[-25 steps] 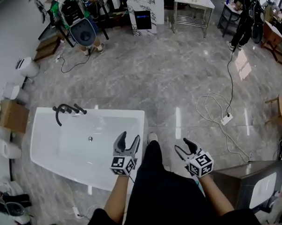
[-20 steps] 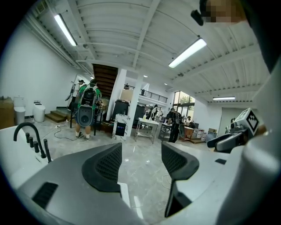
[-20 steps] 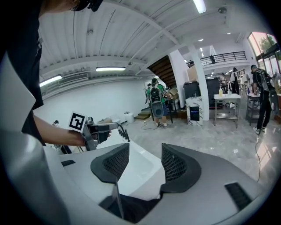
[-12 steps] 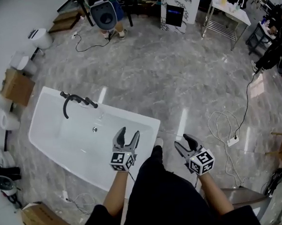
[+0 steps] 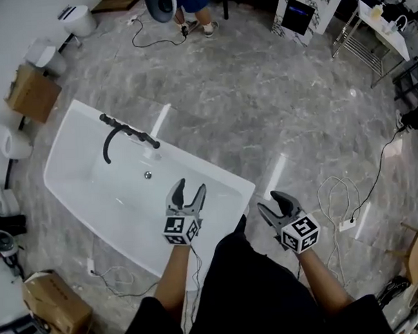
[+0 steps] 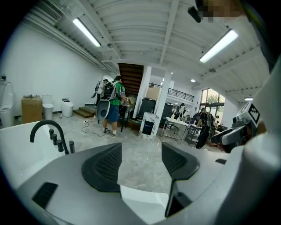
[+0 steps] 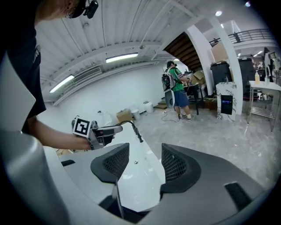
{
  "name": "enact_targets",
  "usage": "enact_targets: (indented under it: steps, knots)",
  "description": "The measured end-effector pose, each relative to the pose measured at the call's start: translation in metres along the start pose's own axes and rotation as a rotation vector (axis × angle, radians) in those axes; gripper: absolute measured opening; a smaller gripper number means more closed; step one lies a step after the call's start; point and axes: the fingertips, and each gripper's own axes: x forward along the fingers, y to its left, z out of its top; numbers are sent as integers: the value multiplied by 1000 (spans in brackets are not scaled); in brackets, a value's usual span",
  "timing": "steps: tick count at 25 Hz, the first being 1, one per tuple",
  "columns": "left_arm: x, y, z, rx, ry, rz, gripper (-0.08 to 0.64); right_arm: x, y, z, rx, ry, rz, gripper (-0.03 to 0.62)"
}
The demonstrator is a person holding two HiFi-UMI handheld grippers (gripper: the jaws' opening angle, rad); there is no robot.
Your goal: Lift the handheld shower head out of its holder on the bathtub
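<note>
White tub [image 5: 63, 155] viewed from above, shower head [image 5: 152, 142] seated among black fittings [image 5: 124, 130] on its far rim, left gripper [image 5: 190, 186] held spread, empty, over the basin, right gripper [image 5: 268, 202] spread, empty, beside the tub.

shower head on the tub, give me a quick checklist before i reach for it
1. Left gripper free to grasp: ok, jaws apart, nothing between them.
2. Right gripper free: ok, jaws apart, nothing between them.
3. Black tap set in sight: ok, it stands on the far rim of the bathtub.
4. Which black piece is the shower head and how it sits in its holder: cannot tell, too small in every view.
5. A gripper close to the tap set: not ok, the left one hovers over the tub's near edge and the right one beside the tub, both well apart from it.
</note>
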Motion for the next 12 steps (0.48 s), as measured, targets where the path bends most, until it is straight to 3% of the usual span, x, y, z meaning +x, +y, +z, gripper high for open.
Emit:
enact_targets:
  steps: [5,9,12]
  knots:
    - [21,40,-6,-42,4,67,262,47,0,22,-63,41,71,199]
    - [30,83,-1,-141,-21,144,264,79,5,36,-86,55,116,199]
    - [41,107,3,-144,-32,185,265,99,9,40,-96,75,148,199]
